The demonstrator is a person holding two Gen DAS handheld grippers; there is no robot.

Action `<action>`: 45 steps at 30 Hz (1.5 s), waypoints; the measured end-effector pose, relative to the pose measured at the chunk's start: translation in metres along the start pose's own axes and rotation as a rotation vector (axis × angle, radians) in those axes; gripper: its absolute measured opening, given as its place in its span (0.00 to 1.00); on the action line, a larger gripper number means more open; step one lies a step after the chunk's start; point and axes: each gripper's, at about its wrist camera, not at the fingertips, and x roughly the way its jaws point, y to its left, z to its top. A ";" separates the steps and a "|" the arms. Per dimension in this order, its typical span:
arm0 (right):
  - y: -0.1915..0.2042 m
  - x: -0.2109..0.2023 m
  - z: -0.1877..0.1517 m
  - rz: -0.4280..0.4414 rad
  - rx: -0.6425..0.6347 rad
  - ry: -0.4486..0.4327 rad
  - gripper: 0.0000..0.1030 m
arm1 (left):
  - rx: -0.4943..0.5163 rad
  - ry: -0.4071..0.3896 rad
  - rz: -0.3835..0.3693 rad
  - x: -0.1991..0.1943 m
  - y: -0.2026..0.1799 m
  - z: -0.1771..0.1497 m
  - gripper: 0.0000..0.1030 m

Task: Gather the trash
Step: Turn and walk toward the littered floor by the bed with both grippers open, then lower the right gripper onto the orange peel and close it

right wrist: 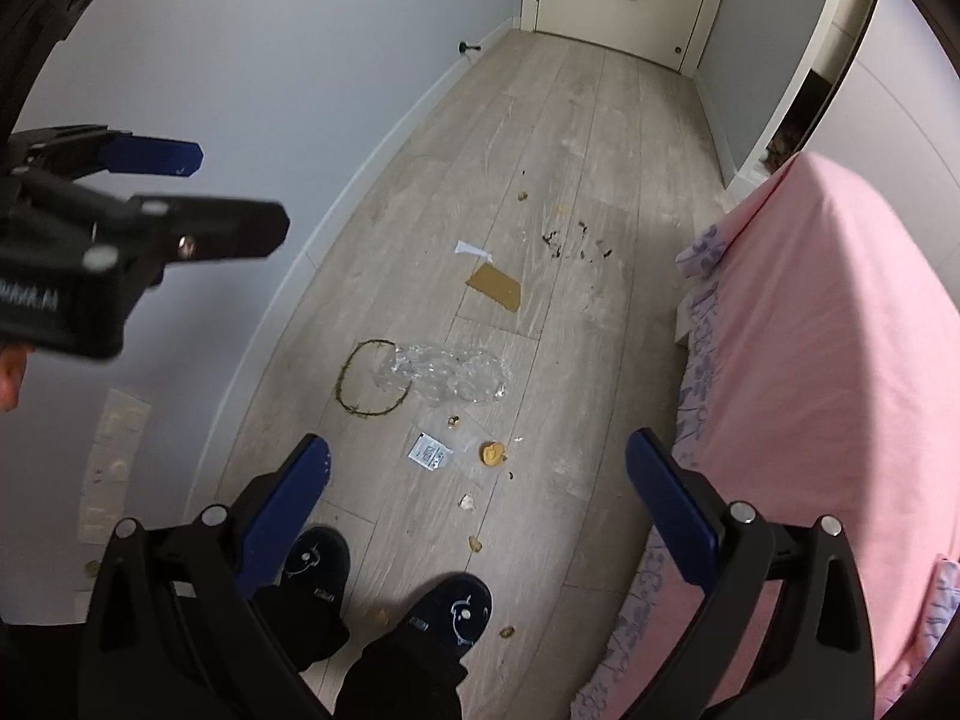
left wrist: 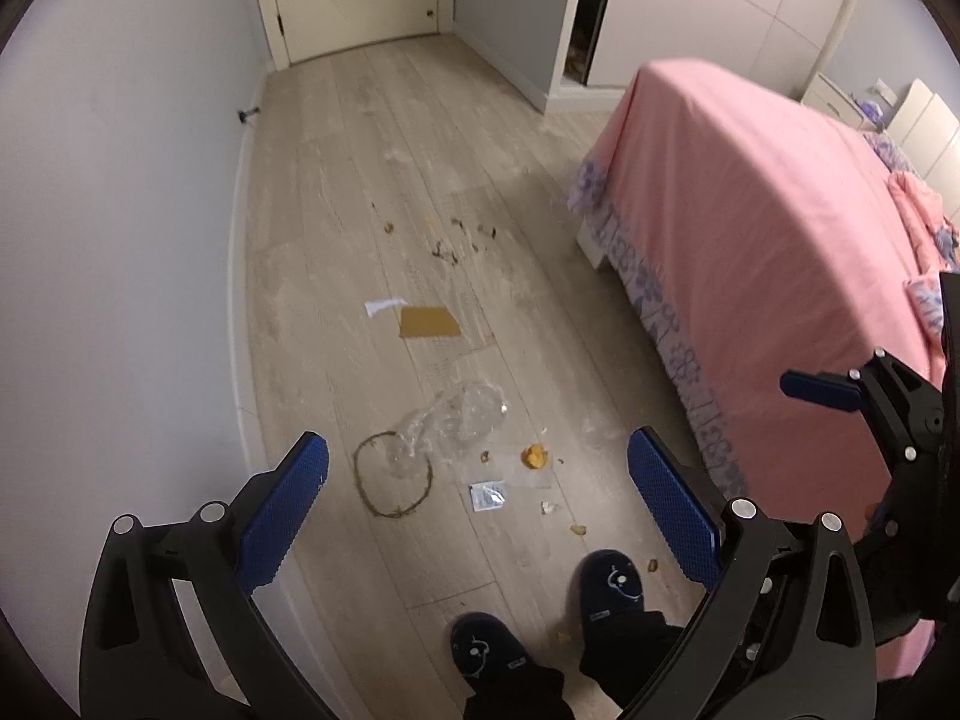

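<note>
- Scattered along the pale wood-plank floor (left wrist: 336,192) between the grey wall and the pink-covered bed (left wrist: 750,228) lies the trash, none of it touched by either tool.
- A crumpled clear plastic wrapper (left wrist: 456,420) is seen near the middle, its one end overlapping a thin brownish-green ring of twine (left wrist: 393,474).
- A flat tan cardboard rectangle (left wrist: 429,322) is found farther off, with a torn white paper scrap (left wrist: 384,305) just beside it.
- A small white printed sachet (left wrist: 487,496) and an orange food lump (left wrist: 534,456) are set nearer the dark blue slippers (left wrist: 609,585) worn by the person.
- Dark crumbs (left wrist: 462,240) are strewn beyond the cardboard.
- The left gripper (left wrist: 477,516) is held above the floor with its blue-padded jaws spread wide and nothing between them.
- The right gripper (right wrist: 477,516) is likewise held aloft with jaws apart and holding nothing.
</note>
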 end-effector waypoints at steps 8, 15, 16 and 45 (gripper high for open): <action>-0.002 0.116 -0.029 0.017 -0.050 0.019 0.93 | 0.033 0.025 -0.029 0.116 0.006 -0.034 0.94; -0.007 0.210 -0.057 0.040 -0.107 0.009 0.93 | 0.091 0.021 -0.061 0.211 0.000 -0.054 0.94; -0.007 0.218 -0.059 0.044 -0.112 0.011 0.93 | 0.101 0.019 -0.071 0.220 -0.001 -0.057 0.94; -0.032 0.449 -0.144 0.160 -0.223 -0.002 0.93 | 0.333 0.023 -0.290 0.449 -0.010 -0.133 0.94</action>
